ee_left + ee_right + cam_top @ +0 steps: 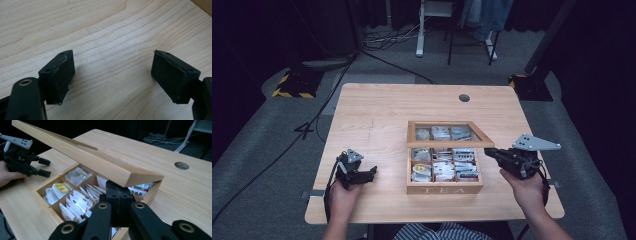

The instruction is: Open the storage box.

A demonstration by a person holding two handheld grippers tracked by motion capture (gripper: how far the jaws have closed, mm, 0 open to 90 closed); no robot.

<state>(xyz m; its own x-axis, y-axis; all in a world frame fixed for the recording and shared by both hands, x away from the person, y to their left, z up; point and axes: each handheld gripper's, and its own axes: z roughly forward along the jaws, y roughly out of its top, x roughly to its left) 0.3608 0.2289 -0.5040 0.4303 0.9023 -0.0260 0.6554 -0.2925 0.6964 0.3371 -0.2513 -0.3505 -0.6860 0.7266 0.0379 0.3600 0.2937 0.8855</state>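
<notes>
On the left, the left tongs [371,174] rest low over the bare wood of the bench [377,110], with their jaws wide apart and nothing between them. They sit well away from the tea box [444,189], off to its left.

In the middle stands the tea box, with the word TEA on its front wall. Inside are little compartments full of tea bags [75,201] (mostly white packets, one with a yellow tag). Its lid [82,155] is partly up, tilted like a ramp over the back of the box.

On the right, the right tongs [119,195] are squeezed shut with no gap between the jaws. Their tips sit just under the lid's front corner, at the right side of the box. They look to be propping the lid, not pinching it.

To do this well, I think the right tongs should push the lid up slowly and keep the tips under the edge so it does not slip and slam. The left tongs could come over and hold the box still.
</notes>
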